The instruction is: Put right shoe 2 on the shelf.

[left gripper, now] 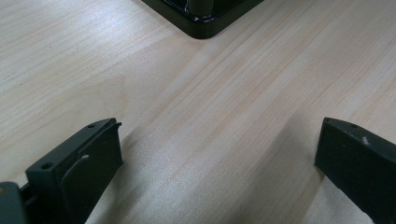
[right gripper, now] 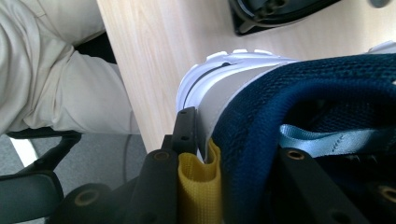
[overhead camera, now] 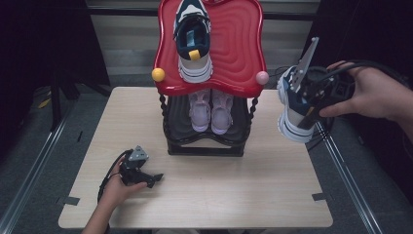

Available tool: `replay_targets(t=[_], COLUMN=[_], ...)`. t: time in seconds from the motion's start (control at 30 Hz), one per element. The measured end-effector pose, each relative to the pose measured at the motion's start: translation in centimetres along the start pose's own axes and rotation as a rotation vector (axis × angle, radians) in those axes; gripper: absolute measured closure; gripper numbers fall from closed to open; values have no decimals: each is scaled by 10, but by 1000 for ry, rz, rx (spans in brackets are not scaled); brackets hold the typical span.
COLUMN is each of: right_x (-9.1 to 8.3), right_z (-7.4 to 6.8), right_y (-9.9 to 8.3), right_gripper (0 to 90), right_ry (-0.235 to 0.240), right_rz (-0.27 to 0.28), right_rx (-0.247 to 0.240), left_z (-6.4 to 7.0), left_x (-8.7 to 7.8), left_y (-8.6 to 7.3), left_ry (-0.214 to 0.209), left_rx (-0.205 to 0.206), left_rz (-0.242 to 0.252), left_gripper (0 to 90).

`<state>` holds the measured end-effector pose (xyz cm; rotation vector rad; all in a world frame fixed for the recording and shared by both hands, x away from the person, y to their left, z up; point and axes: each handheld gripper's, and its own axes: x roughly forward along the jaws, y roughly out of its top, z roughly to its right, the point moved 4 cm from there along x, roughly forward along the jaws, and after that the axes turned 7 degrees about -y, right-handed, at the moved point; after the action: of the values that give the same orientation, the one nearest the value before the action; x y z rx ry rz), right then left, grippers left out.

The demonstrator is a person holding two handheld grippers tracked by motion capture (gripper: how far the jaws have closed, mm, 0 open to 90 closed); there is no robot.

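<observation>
Gripping a navy-and-white sneaker (overhead camera: 292, 109) by its heel, yellow pull tab showing.

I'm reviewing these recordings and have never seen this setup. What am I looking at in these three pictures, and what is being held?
No robot here: a person holds a two-jaw tool in each hand. The high view looks down on a light wooden table bearing a two-tier shoe rack with a red wavy top shelf. One navy and white sneaker sits on top; a pair of pale pink sneakers stands on the lower black shelf. The other two pictures come from cameras riding on the tools. The left hand-held gripper rests low over the table, jaws wide apart and holding nothing. The right hand-held gripper is raised at the table's right edge, clamped on the heel of a second navy and white sneaker, beside its yellow pull tab.
</observation>
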<state>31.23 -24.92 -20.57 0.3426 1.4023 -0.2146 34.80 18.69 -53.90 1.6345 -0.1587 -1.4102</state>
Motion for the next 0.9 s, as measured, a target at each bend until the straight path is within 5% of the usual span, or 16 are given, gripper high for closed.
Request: replay_targets(t=[0.37,0.63,0.9], right_x=[-49,-84,-100], right_z=[14,20,23], right_y=[11,36,65], right_gripper=[702,705,710], right_ry=[-89,-163,-203], right_rz=[18,17,47], right_rx=[15,-9,-35], left_z=[0,0,0], left_x=[0,0,0], left_y=[0,0,0], left_ry=[-2,-1,-1], left_rx=[-2,-1,-1], left_rz=[1,1,0], left_gripper=[0,0,0])
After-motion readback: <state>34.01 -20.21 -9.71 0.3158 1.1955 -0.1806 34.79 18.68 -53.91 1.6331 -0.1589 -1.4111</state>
